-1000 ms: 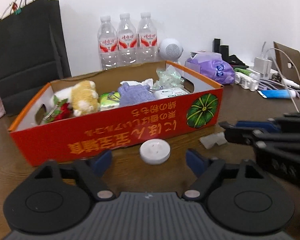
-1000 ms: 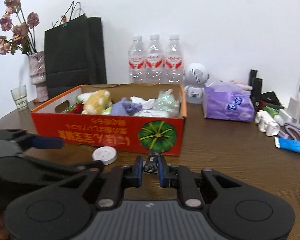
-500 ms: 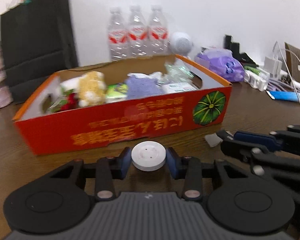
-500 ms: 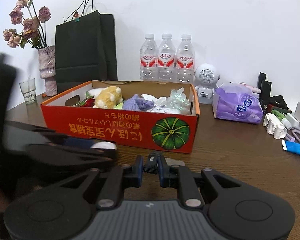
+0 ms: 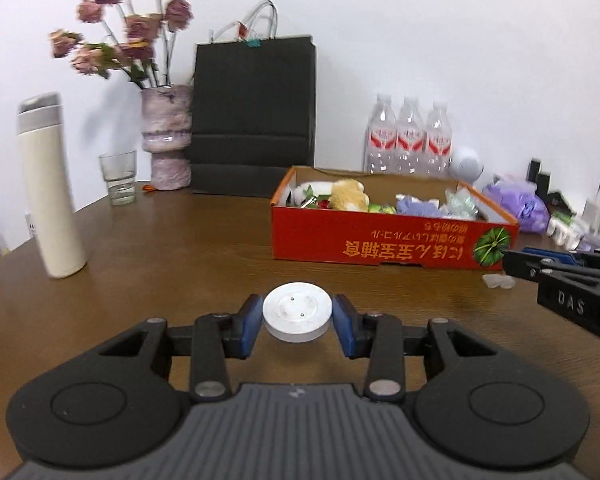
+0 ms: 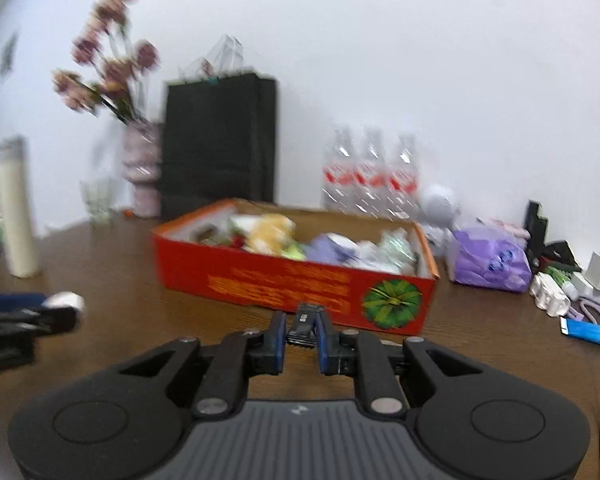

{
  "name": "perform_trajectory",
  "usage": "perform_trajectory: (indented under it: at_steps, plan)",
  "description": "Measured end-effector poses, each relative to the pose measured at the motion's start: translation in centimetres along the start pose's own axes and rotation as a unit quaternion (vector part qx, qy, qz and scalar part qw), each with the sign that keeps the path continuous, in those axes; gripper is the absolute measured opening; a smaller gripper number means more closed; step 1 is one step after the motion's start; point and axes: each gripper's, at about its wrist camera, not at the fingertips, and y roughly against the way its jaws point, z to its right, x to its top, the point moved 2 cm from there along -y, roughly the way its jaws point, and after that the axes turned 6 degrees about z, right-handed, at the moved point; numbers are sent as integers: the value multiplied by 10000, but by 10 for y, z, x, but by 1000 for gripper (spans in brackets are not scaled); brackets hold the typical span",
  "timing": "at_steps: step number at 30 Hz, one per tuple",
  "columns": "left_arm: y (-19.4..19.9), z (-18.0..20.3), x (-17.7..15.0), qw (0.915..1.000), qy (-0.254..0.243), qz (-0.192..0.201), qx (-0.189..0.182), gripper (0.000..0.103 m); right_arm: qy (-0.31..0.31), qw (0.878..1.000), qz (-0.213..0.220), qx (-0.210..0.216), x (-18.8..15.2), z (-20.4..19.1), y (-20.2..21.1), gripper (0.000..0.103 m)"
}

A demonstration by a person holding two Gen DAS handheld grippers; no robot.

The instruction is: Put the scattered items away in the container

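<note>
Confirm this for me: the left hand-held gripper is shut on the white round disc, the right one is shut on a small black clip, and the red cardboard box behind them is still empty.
One thing is wrong: the red cardboard box is not empty. The left wrist view shows a plush toy, a purple cloth and other bits in it. The rest holds: the left hand-held gripper is shut on the white round disc, and the right hand-held gripper on the small black clip.

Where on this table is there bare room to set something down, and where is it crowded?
Bare wood lies between the cream flask and the red box, and in front of the box up to the grippers. The table's right end, from the purple pack to the chargers and cables, is crowded, and the box is nearly full.
</note>
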Motion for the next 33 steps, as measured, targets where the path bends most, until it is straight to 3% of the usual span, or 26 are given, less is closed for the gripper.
perform_trajectory:
  at_steps: [4, 12, 17, 25, 33]
  plan:
    - [35, 1, -7, 9995, -117, 291, -59, 39, 228, 9996, 174, -57, -4, -26, 48, 14]
    - [92, -2, -27, 9967, -118, 734, -334, 39, 324, 9966, 586, -484, -30, -41, 124, 15]
    - [120, -2, -49, 9958, -51, 784, -467, 39, -28, 9975, 542, -458, -54, -42, 158, 15]
    - [146, -4, -86, 9969, -257, 521, -534, 40, -302, 9979, 331, -467, -87, -47, 187, 15]
    - [152, -4, -88, 9967, -220, 602, -491, 40, -275, 9981, 450, -316, -91, -58, 196, 15]
